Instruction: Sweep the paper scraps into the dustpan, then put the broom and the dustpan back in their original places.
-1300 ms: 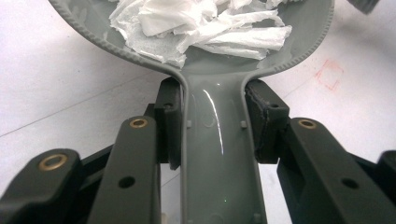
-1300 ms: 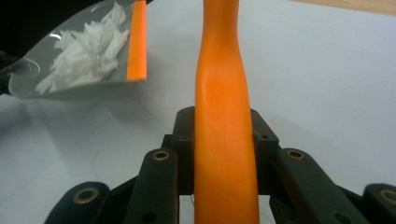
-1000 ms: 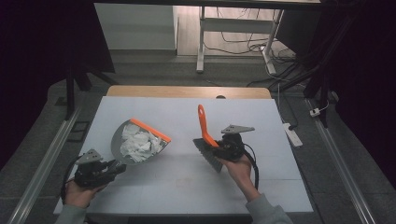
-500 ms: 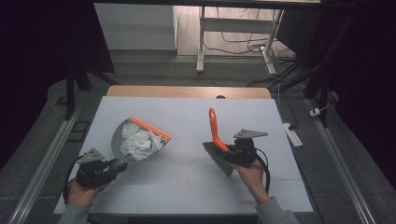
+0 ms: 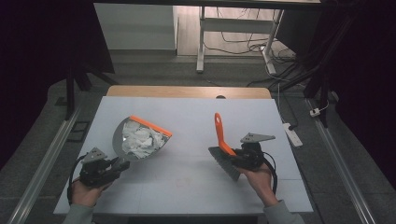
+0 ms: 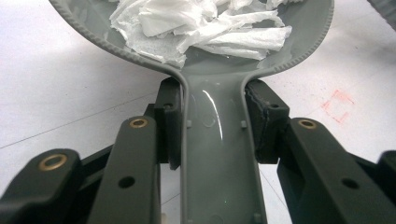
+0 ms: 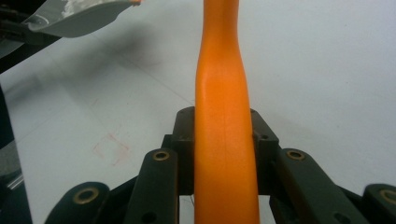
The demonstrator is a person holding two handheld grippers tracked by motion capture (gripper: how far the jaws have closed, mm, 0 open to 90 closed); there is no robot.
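The left hand-held gripper point(image 5: 120, 164) is sitting at about 8 o'clock on the white table point(image 5: 187, 116). It is squeezing the handle of a grey plastic dustpan with an orange front edge point(image 5: 140, 140). In the left gripper view, both black pads point(image 6: 170, 123) are pressing on the sides of the smooth grey handle, just below the scoop. The dustpan is tipping up off the table, and a heap of white crumpled paper scraps point(image 5: 139, 141) is lying inside it.

The right hand-held gripper point(image 5: 236, 158) is at about 4 o'clock. It is clamping the neck of a small hand brush with an orange plastic handle and grey bristles point(image 5: 223, 151). The handle is pointing toward 12 o'clock, and the bristles are slanting down toward the table.

The paper is probably very light and soft, so it could slide or blow out if the dustpan is tipping too far or shaking. The dustpan is likely stiff, light and a bit slippery, so the narrow handle near the scoop seems the best place to hold. The brush is looking stiff in the handle and bendy in the bristles; its thin neck looks like a good spot.
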